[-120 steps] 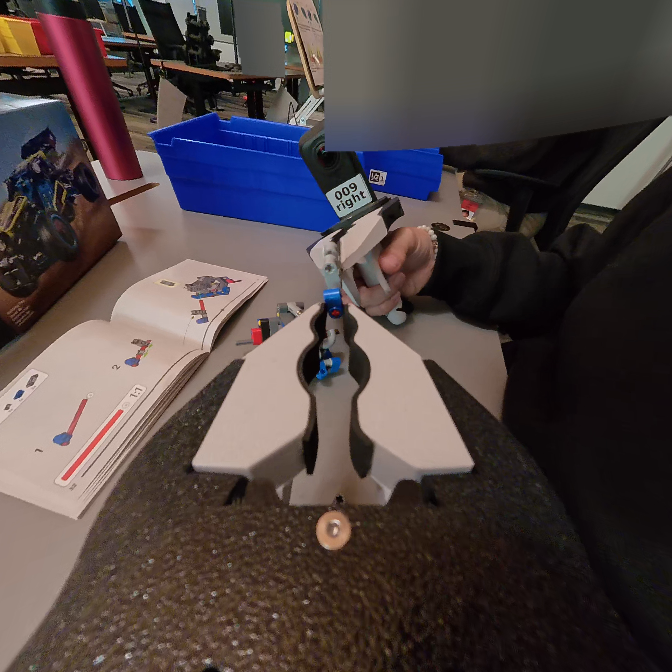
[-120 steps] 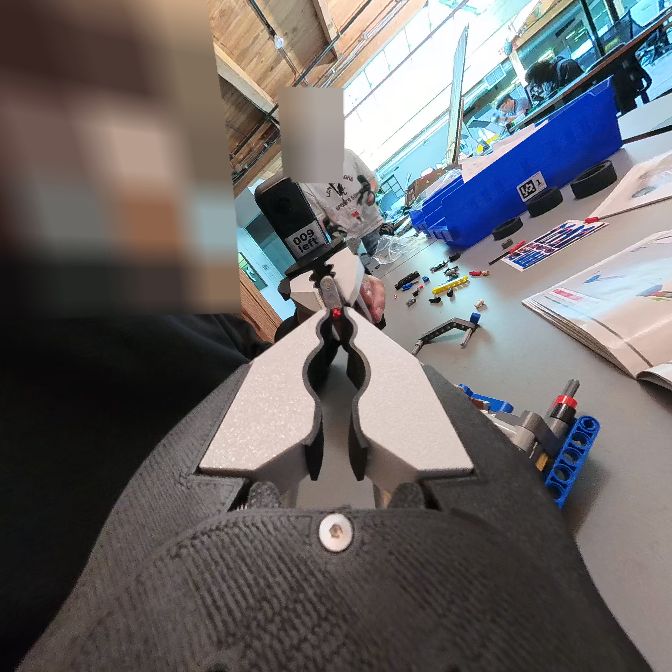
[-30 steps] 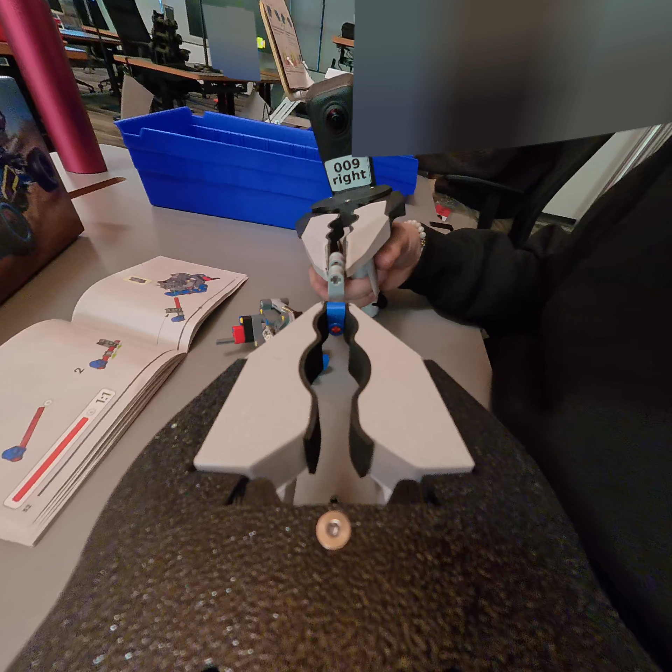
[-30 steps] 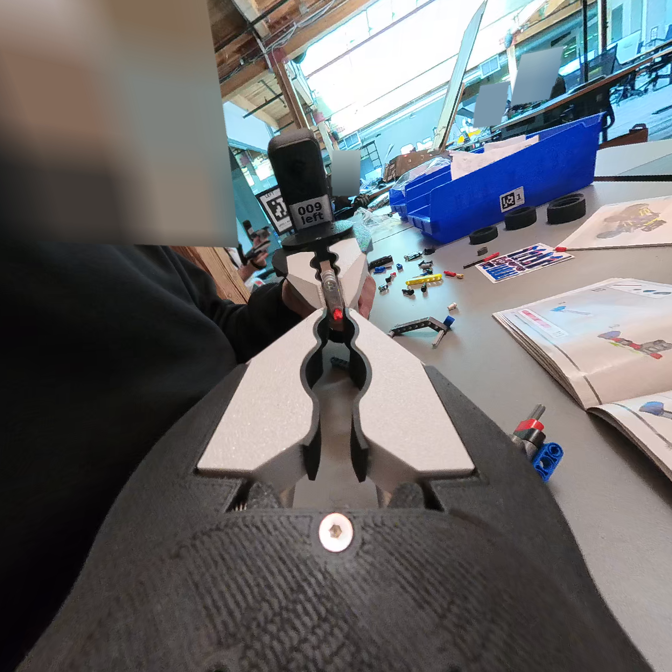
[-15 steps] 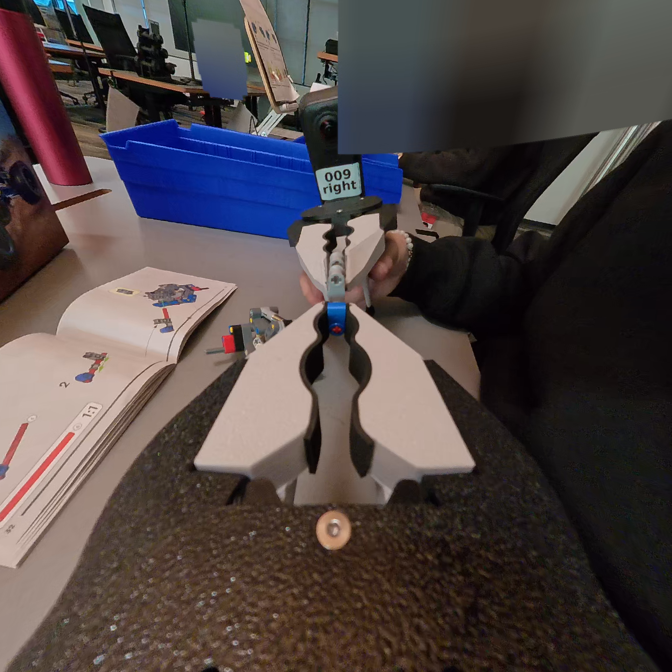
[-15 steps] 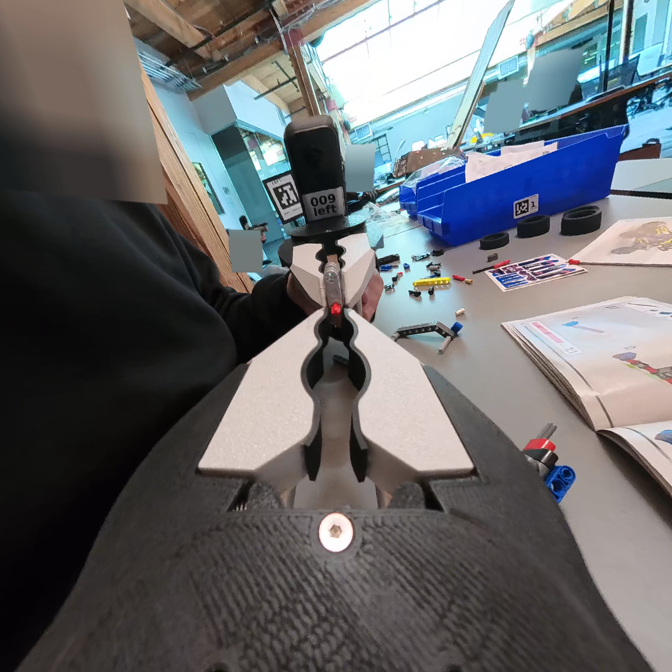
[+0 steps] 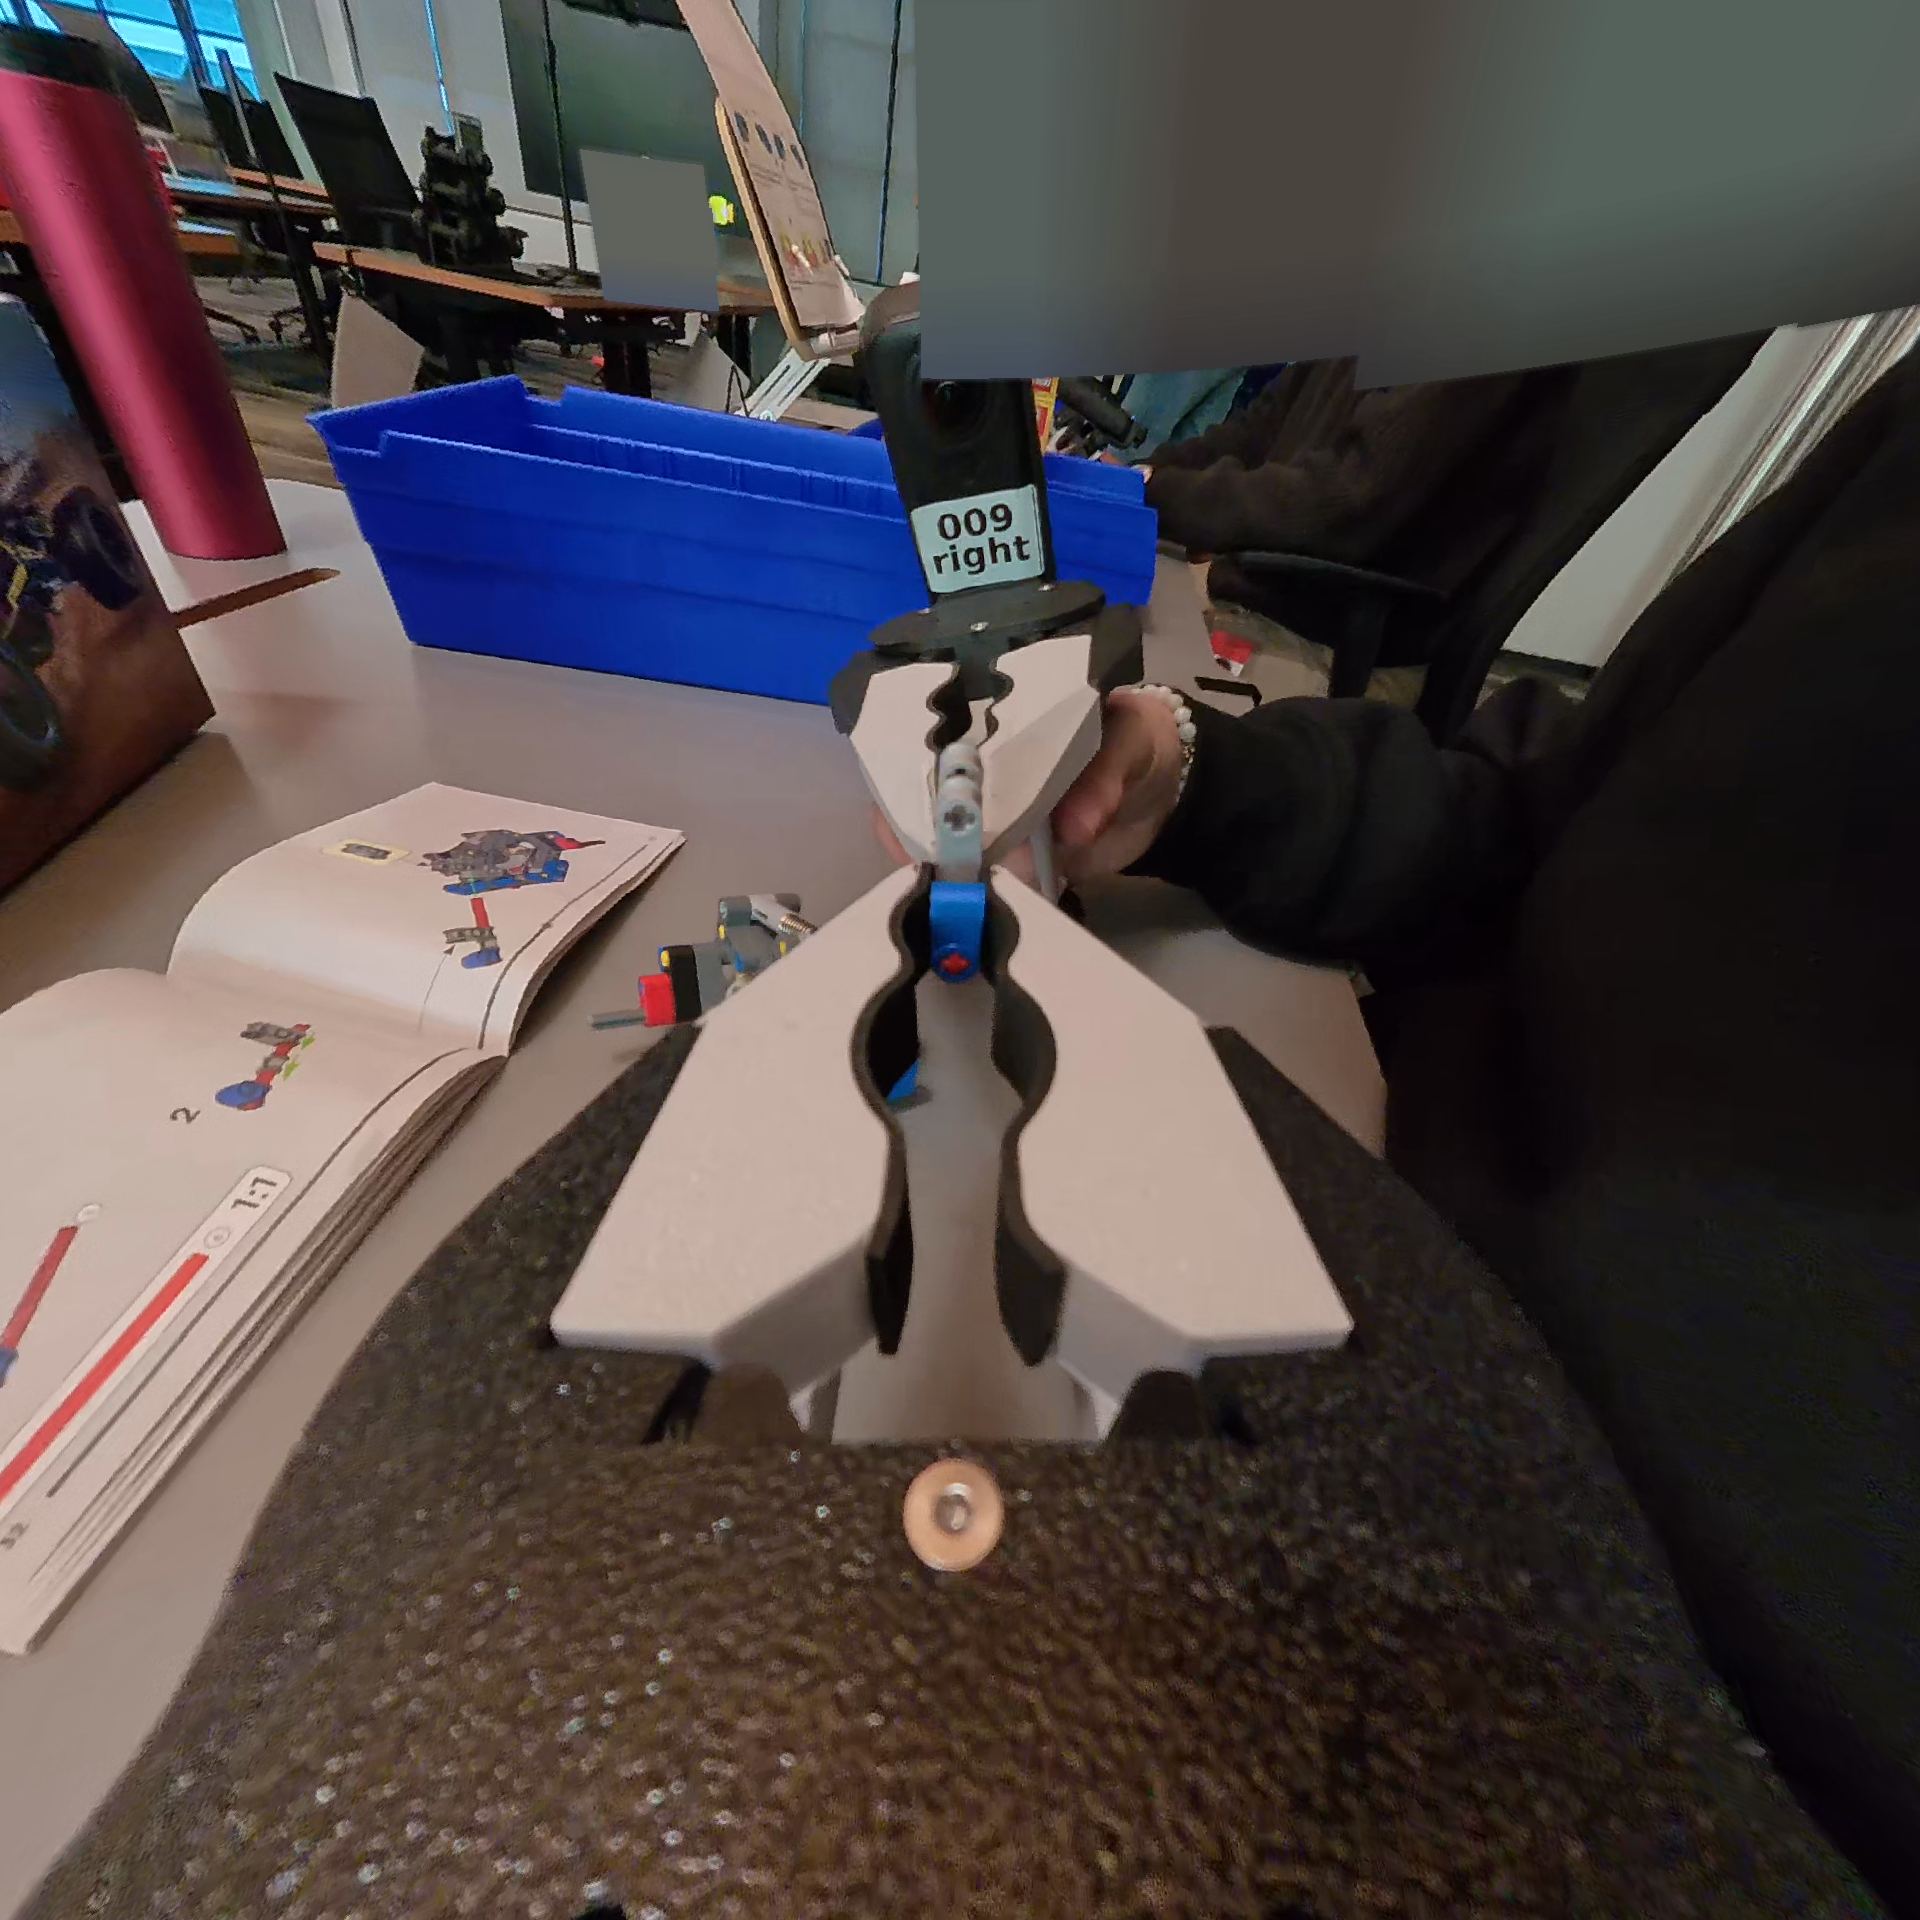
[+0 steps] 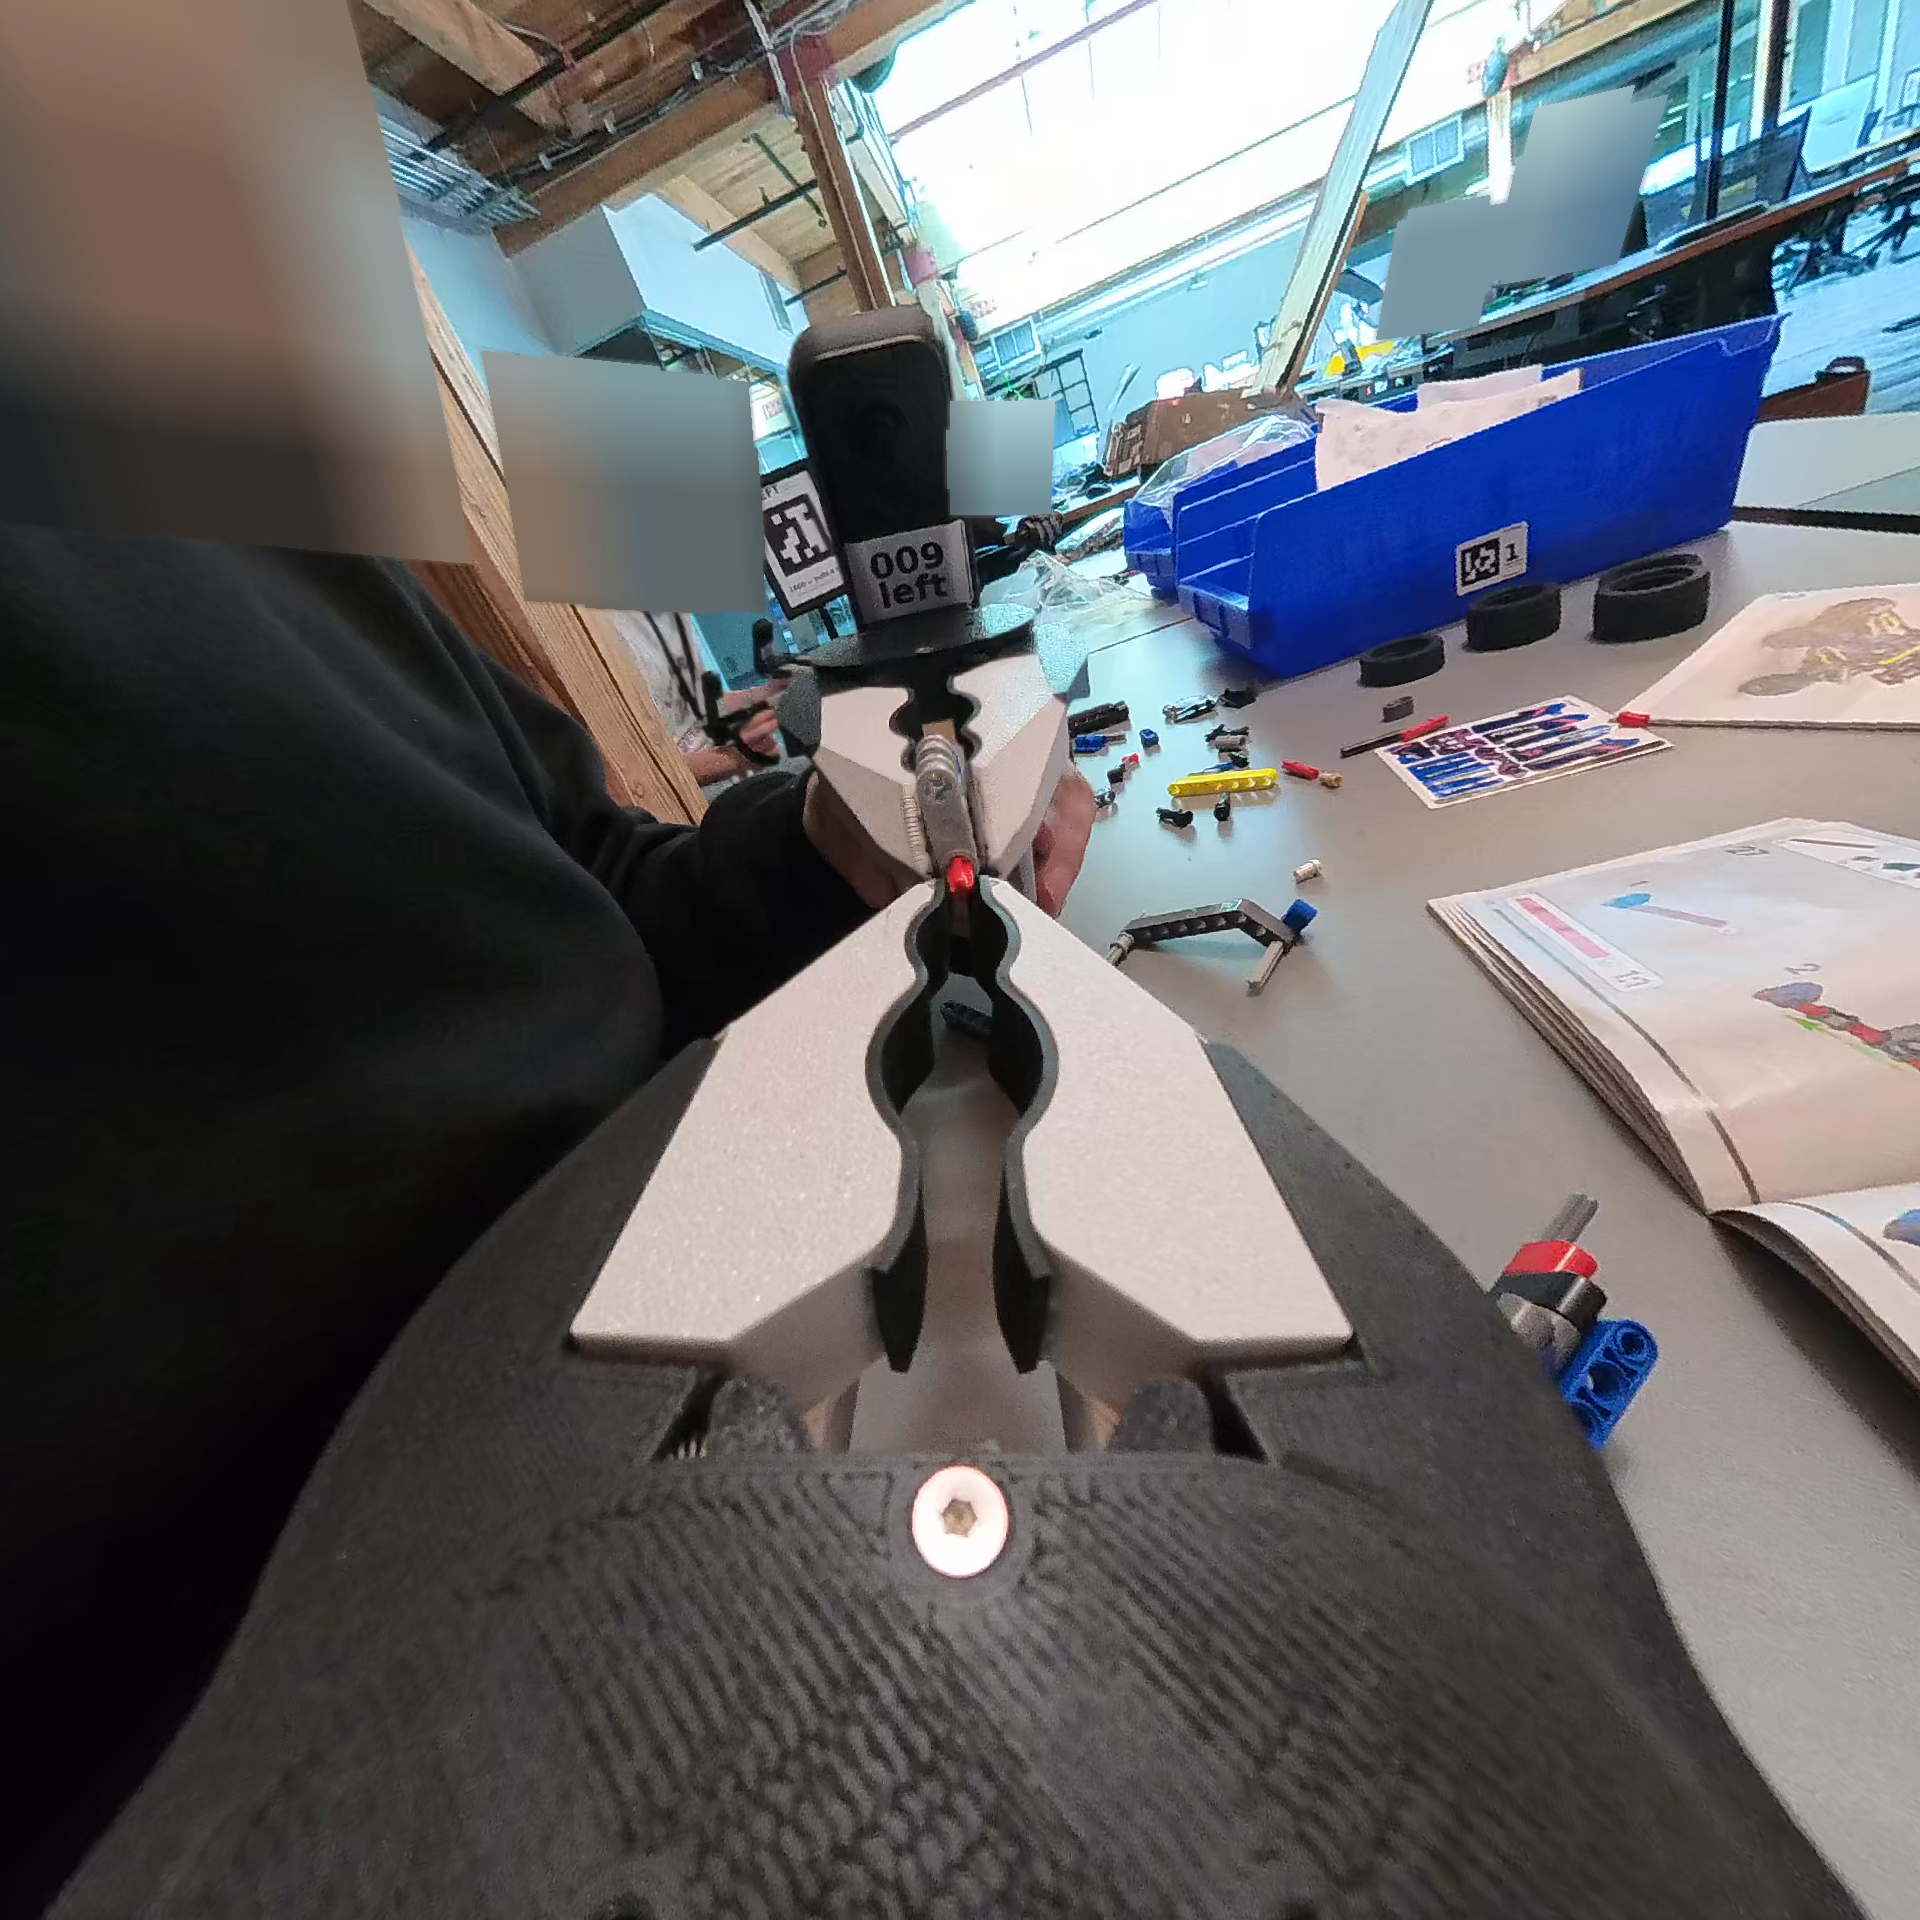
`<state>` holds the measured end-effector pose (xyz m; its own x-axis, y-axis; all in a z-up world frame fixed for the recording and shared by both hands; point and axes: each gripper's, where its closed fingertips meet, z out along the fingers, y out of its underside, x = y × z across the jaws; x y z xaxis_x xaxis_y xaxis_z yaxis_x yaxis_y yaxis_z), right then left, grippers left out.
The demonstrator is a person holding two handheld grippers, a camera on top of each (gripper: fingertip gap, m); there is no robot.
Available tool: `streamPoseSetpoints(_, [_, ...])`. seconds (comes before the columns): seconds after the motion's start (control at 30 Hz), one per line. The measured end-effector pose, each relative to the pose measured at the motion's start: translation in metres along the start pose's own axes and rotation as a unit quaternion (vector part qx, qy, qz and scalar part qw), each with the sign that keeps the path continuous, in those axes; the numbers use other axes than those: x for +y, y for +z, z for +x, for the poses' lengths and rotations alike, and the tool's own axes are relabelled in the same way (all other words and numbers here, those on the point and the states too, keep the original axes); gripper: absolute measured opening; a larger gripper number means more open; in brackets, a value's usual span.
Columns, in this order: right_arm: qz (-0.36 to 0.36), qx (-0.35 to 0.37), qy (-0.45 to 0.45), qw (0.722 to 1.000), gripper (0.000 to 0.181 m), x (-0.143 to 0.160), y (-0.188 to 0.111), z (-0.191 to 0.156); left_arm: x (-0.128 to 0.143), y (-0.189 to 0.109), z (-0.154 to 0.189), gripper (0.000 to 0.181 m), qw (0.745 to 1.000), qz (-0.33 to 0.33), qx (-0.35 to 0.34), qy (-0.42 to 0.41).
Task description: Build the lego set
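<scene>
Left gripper [image 7: 957, 935] grips blue connector [image 7: 954, 914]; right gripper [image 8: 958, 902] seemingly pinches grey rod [image 7: 958, 821].

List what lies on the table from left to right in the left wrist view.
Red column → set box → open booklet → blue bin → small grey-and-red assembly.

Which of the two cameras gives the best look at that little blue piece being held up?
The left wrist view: the blue piece sits unobstructed between the left gripper fingertips. In the right wrist view only a red tip and a grey part show; the blue is hidden.
</scene>
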<state>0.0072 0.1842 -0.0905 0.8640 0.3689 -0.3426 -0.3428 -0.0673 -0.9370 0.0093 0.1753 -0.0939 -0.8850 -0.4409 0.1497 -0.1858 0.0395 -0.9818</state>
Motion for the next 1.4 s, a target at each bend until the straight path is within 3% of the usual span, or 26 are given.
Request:
streamPoseSetpoints(0.27, [0.010,0.013,0.021,1.000,0.000,-0.002,-0.006,0.006,-0.006,-0.010,-0.012,0.004,0.998,-0.001,-0.047,0.031])
streamPoseSetpoints(0.33, [0.080,0.049,0.052,0.994,0.000,-0.022,-0.037,0.024,-0.016,-0.033,-0.029,0.004,0.997,0.020,-0.076,0.021])
streamPoseSetpoints(0.37, [0.077,0.055,0.051,0.994,0.000,-0.021,-0.046,0.026,-0.017,-0.036,-0.031,0.004,0.996,0.015,-0.078,0.027])
streamPoseSetpoints(0.5, [0.019,0.039,0.010,0.999,0.000,-0.007,-0.017,0.015,-0.014,-0.017,-0.018,0.004,0.999,0.013,-0.039,0.020])
streamPoseSetpoints(0.77, [0.041,0.005,-0.001,0.999,0.007,-0.012,-0.004,0.002,-0.007,-0.005,-0.001,0.004,1.000,0.001,0.000,0.021])
streamPoseSetpoints(1.17, [0.038,-0.001,-0.006,0.999,0.002,-0.009,-0.001,-0.001,-0.002,0.000,0.000,0.004,0.999,-0.028,-0.015,0.024])
streamPoseSetpoints(1.4, [0.050,-0.008,0.035,0.998,0.001,-0.010,-0.003,0.001,-0.004,0.001,-0.005,0.009,0.996,-0.050,-0.063,0.049])
